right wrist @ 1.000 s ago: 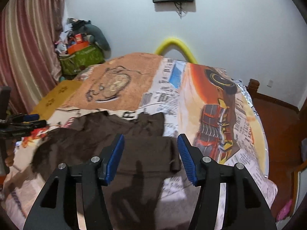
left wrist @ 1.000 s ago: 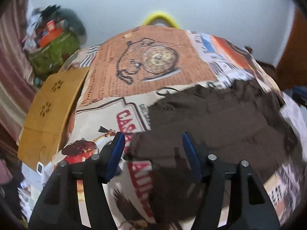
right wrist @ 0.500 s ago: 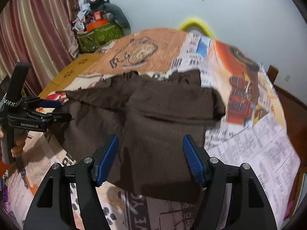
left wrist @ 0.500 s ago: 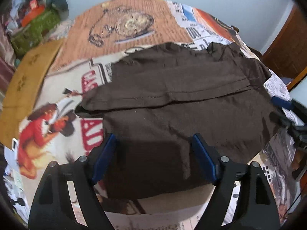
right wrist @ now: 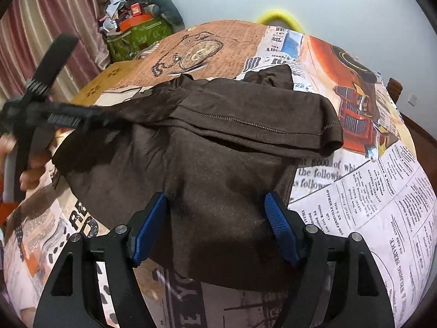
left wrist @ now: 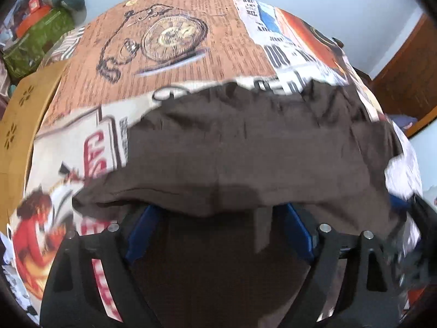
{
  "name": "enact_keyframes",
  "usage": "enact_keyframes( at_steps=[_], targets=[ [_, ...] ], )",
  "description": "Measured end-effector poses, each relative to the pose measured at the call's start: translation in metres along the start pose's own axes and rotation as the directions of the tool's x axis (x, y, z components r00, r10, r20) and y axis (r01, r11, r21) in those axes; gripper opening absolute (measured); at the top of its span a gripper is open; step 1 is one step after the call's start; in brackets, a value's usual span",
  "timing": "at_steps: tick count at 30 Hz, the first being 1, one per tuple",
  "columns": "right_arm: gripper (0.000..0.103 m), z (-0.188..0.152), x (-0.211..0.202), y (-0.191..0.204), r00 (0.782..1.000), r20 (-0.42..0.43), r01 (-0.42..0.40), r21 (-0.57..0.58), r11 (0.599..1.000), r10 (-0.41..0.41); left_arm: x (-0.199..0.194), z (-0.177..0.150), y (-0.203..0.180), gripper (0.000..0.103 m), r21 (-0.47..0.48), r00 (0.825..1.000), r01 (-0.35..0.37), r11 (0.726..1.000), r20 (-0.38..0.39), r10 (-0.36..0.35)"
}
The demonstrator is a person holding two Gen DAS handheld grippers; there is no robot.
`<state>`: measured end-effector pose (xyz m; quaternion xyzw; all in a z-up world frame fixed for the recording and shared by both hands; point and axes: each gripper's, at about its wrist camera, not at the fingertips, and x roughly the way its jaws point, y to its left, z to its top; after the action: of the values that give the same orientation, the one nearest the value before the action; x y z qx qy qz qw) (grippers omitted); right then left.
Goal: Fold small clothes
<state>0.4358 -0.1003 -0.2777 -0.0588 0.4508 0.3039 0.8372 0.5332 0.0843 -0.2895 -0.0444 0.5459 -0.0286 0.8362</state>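
The brown shirt [right wrist: 218,142] lies part-folded on the bed [right wrist: 368,196], over its newspaper-print cover. Both tongs are spreading, gripping nothing: the right tongs [right wrist: 215,225] straddle the near hem, the left tongs [left wrist: 218,232] poke under a raised fold.

Right gripper [right wrist: 215,227] jaws opening over brown garment [right wrist: 218,147].

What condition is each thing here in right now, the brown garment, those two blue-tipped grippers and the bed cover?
Brown shirt: lying on the bed, partly folded, a hemmed sleeve laid across its top.
Left gripper: jaws opening, low over the shirt, a raised fold hiding its tips, gripping nothing.
Right gripper: jaws opening, shirt fabric between its fingers but not pinched.
Printed bedspread: spread flat under the shirt.
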Motion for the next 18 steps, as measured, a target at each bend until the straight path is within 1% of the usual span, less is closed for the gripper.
enact_keyframes(
  at_steps=[3,5,6,9,11,13,17,18],
  targets=[
    [0.073,-0.001,0.000,0.001,1.000,-0.004,0.001,-0.007,1.000,-0.001,0.009,0.028,0.002,0.086,0.004,0.996,-0.091,0.996,0.006,0.091],
    [0.073,0.000,0.000,0.002,1.000,-0.007,0.003,-0.014,1.000,-0.003,0.010,0.044,0.009,0.085,-0.022,0.990,-0.138,0.990,0.018,0.138],
    [0.073,0.000,0.001,0.002,1.000,-0.008,0.002,-0.014,1.000,-0.002,0.007,0.051,0.015,0.083,-0.049,0.987,-0.153,0.987,0.033,0.154],
    [0.073,-0.001,0.001,0.002,1.000,-0.014,-0.002,-0.015,1.000,0.002,-0.015,0.061,0.027,0.083,-0.106,0.982,-0.144,0.984,0.107,0.155],
    [0.073,0.001,0.001,0.001,1.000,-0.021,-0.002,-0.013,1.000,0.002,-0.031,0.058,0.031,0.083,-0.110,0.979,-0.130,0.986,0.141,0.144],
    [0.073,0.003,0.003,0.000,0.999,-0.033,-0.002,-0.008,1.000,0.002,-0.041,0.051,0.030,0.083,-0.080,0.980,-0.121,0.989,0.150,0.131],
    [0.072,0.007,0.000,-0.002,0.999,-0.037,0.000,0.029,1.000,0.001,-0.047,0.011,0.024,0.083,0.033,0.981,-0.152,0.988,0.128,0.147],
    [0.072,0.007,-0.005,-0.003,1.000,-0.020,-0.019,0.052,0.998,0.021,-0.045,0.001,0.023,0.083,0.059,0.981,-0.164,0.985,0.117,0.156]
  ],
)
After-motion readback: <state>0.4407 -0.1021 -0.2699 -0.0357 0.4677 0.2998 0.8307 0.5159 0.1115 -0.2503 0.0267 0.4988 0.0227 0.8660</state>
